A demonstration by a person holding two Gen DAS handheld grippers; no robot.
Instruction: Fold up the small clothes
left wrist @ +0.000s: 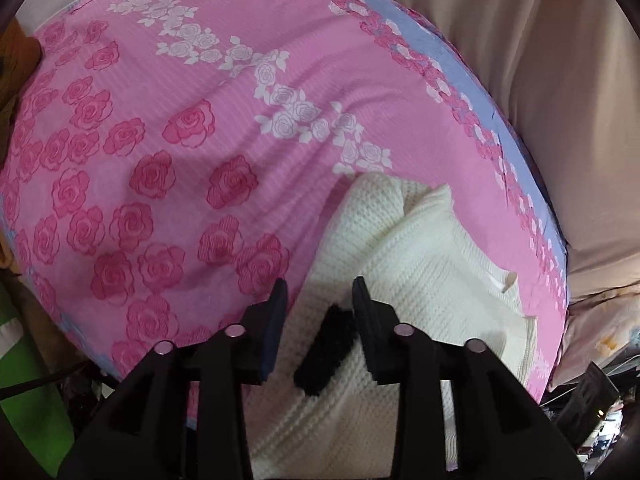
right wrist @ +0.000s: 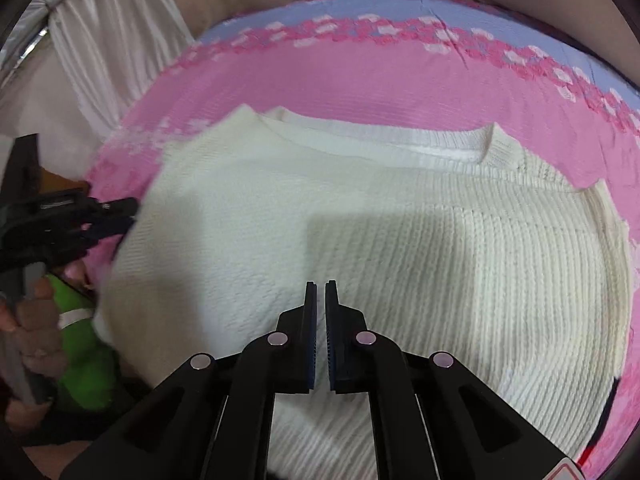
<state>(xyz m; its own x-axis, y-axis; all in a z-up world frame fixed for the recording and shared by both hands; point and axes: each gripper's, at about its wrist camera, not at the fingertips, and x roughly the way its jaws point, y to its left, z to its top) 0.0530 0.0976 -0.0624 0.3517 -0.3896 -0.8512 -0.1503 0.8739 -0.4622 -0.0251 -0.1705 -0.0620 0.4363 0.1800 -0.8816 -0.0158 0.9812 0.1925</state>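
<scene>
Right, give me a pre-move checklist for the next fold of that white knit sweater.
1. Sweater lies spread on the pink rose bedsheet, neckline on the far side: ok.
2. Left gripper open at the sweater's edge, nothing pinched between its pads: ok to regrasp.
3. Right gripper shut over the sweater's middle, no fabric visibly caught between the pads: not ok for a grasp; open it first.
4. Black fuzzy patch shows on the knit between the left fingers; whether part of the sweater or loose: cannot tell.
5. Bare sheet beyond the neckline for the fold: ok.
6. Sleeves, whether tucked or spread: cannot tell.
</scene>
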